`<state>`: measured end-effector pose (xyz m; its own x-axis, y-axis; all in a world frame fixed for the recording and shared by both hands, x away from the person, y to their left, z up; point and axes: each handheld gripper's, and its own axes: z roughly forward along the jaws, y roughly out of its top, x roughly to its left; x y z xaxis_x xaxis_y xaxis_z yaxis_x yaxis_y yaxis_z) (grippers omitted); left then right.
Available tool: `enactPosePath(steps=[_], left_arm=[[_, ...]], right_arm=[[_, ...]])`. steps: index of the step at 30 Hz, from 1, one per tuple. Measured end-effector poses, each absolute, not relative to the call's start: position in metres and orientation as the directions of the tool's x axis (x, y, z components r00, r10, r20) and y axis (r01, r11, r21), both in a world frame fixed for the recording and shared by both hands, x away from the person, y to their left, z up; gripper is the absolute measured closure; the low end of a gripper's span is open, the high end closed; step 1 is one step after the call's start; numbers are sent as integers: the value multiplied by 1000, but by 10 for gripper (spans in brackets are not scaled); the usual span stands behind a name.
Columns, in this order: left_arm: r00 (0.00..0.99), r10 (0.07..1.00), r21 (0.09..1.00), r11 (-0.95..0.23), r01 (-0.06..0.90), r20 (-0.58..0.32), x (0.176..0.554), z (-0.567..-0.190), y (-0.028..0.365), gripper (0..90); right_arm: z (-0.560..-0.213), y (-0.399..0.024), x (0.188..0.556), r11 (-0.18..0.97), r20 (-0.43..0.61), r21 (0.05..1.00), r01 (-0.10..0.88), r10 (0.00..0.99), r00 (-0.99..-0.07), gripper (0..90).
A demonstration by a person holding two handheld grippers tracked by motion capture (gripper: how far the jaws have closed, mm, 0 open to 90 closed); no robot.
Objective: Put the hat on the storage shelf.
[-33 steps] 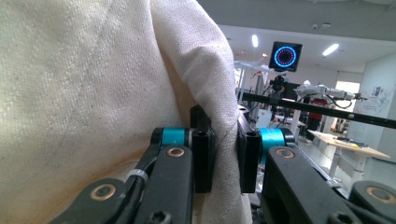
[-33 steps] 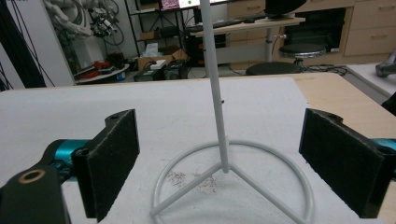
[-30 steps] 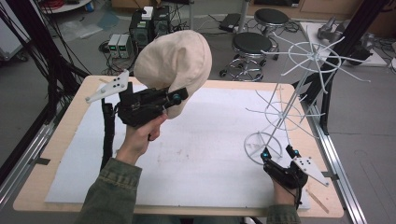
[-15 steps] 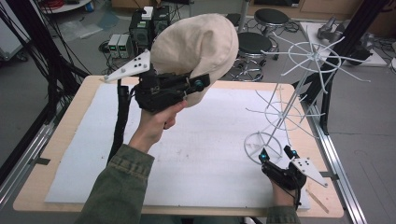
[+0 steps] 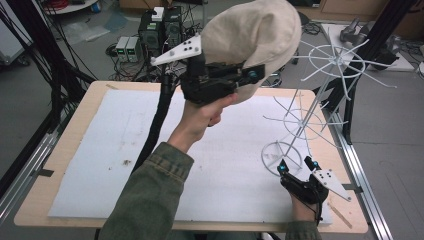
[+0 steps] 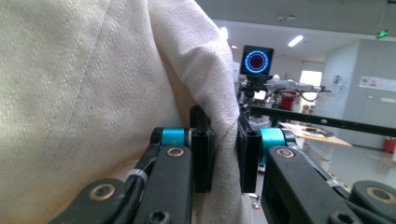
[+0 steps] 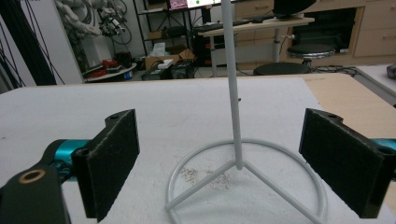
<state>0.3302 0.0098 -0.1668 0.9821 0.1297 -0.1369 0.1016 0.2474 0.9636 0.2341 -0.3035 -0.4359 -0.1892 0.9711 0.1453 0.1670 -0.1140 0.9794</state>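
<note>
Left gripper [image 5: 252,75], pinching a fold of the cream cap [image 5: 260,35] between pads pressed together, holding it aloft above the far edge of the table [image 5: 95,100], just beside the upper arms of the white wire rack [image 5: 330,60]. In the left gripper view, cap [image 6: 93,84] cloth bunching between the two black pads, filling the left of the frame. Right gripper [image 5: 295,167], lying low at the near right corner, jaws spread wide, flanking the rack's ring base without touching it. In the right gripper view, rack [image 7: 233,93] pole rising from the ring between the two pads, a few brown crumbs lying on the sheet [image 7: 116,100] inside the ring.

Surface: pale wooden table covering most of the high view, overlaid by a white sheet [image 5: 100,165] carrying faint specks near its left middle, metal rails running along both sides.

Room: grey floor, black cables and small electronic boxes [image 5: 130,47] lying beyond the far edge, round stools [image 7: 308,51] and wooden cabinets standing behind, ceiling strip lights and a glowing ring display [image 6: 257,60] showing in the left gripper view.
</note>
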Motion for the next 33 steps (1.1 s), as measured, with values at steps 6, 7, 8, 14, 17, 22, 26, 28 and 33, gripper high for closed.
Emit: enactPosePath(steps=[6, 7, 8, 14, 17, 22, 26, 28, 33], left_arm=[[985, 107, 965, 239, 109, -138, 333, -157, -16, 798], [985, 102, 965, 237, 110, -137, 334, -156, -19, 798], [985, 99, 965, 236, 113, -139, 334, -155, -23, 798], [986, 77, 967, 223, 126, -146, 336, -154, -40, 797], [988, 69, 970, 210, 123, -140, 336, -153, -46, 796], [985, 63, 965, 216, 146, -163, 342, -157, -52, 795], [982, 66, 963, 222, 156, -175, 347, -158, -54, 790], [980, 60, 959, 227, 171, -189, 350, -159, -54, 788], [979, 54, 961, 208, 181, -197, 352, -162, -57, 782]], right_arm=[[-436, -305, 234, -102, 134, 980, 169, 973, -189, 113], [-437, -305, 234, -103, 135, 980, 169, 973, -190, 112], [-437, -305, 234, -105, 137, 980, 169, 973, -187, 113], [-436, -306, 233, -107, 139, 980, 168, 972, -188, 112], [-436, -307, 233, -108, 139, 980, 169, 972, -188, 113], [-436, -305, 234, -97, 128, 982, 160, 973, -192, 113], [-436, -304, 234, -92, 124, 982, 164, 973, -194, 113], [-437, -305, 234, -80, 112, 983, 166, 974, -195, 113], [-436, -303, 234, -85, 117, 983, 162, 973, -200, 113]])
